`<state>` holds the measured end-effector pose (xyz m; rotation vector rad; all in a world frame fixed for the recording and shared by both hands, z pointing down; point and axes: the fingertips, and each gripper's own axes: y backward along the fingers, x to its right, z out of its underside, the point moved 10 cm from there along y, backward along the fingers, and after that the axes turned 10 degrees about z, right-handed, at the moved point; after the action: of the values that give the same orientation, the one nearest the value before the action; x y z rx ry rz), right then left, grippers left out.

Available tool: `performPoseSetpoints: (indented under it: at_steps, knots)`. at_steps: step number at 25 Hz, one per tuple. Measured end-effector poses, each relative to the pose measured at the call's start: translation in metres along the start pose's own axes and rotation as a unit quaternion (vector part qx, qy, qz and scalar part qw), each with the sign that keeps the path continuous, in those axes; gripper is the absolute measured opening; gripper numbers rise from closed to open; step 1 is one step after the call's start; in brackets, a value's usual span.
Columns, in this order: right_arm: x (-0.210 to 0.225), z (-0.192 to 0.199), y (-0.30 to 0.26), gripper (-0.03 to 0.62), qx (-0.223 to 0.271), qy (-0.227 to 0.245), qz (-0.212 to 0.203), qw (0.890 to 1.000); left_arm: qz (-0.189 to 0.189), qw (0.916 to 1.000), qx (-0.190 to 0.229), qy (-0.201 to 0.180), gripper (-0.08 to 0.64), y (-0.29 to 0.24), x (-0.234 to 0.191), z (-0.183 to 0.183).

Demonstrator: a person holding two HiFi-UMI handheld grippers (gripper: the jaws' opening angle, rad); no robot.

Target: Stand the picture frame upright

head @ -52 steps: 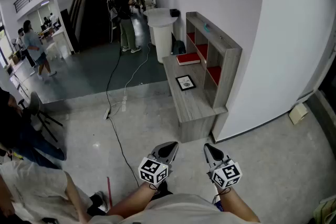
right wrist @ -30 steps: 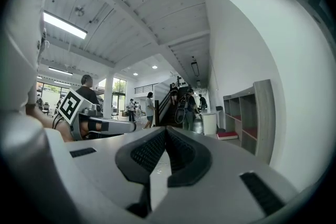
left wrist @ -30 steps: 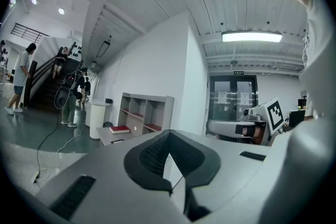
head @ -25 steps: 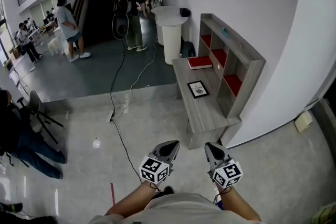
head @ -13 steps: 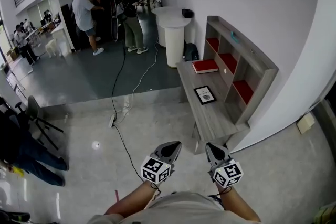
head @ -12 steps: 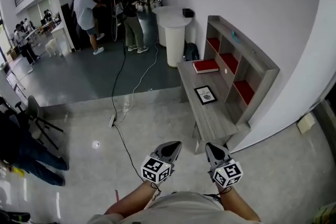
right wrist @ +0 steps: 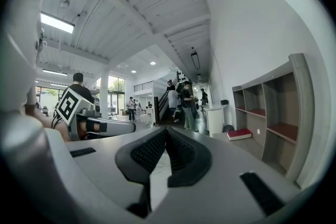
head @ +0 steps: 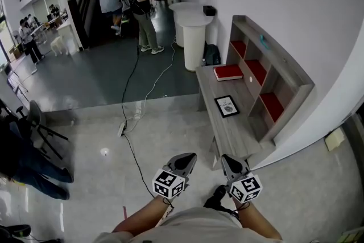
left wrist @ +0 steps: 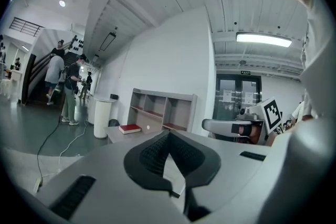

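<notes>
Both pairs of jaws together, picture frame (head: 227,106) flat on wooden bench (head: 236,138), grey floor (head: 170,129)

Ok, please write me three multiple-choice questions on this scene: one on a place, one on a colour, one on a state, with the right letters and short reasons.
1. Where is the picture frame?
A) flat on the grey bench
B) on the floor
C) inside a shelf compartment

2. Which colour has the book on the bench?
A) blue
B) red
C) green

3. In which state are the left tool and the right tool?
A) both shut, empty
B) both open
C) one holds the frame

1 A: it lies flat on the bench top.
2 B: its cover is red.
3 A: in each gripper view the jaws meet with nothing between.
</notes>
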<state>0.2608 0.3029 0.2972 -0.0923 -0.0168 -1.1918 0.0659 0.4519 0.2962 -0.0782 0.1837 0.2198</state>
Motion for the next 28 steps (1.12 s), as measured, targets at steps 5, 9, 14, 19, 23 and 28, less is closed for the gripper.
performPoseSetpoints:
  at_steps: [5, 9, 14, 19, 23, 28]
  knots:
    - [0.042, 0.001, -0.049, 0.02, -0.009, 0.0, -0.021, 1.0, -0.017, 0.9999, -0.001, 0.004, 0.017, -0.045, -0.033, -0.004]
    - [0.092, -0.002, -0.086, 0.02, -0.013, 0.003, -0.029, 0.999, -0.027, 0.9996, -0.002, 0.009, 0.017, -0.094, -0.059, -0.008]
    - [0.161, -0.011, -0.123, 0.02, -0.018, 0.004, -0.036, 0.999, -0.034, 0.9994, -0.001, 0.011, 0.017, -0.166, -0.081, -0.019]
    - [0.227, -0.021, -0.147, 0.02, -0.017, 0.005, -0.035, 0.999, -0.033, 0.9994, 0.0, 0.01, 0.016, -0.238, -0.093, -0.03]
    - [0.271, -0.022, -0.166, 0.02, -0.02, 0.006, -0.037, 0.999, -0.035, 0.9994, -0.001, 0.006, 0.017, -0.285, -0.101, -0.035]
    - [0.303, -0.018, -0.19, 0.02, -0.027, 0.0, -0.037, 0.999, -0.041, 0.999, -0.013, 0.01, 0.017, -0.32, -0.117, -0.033]
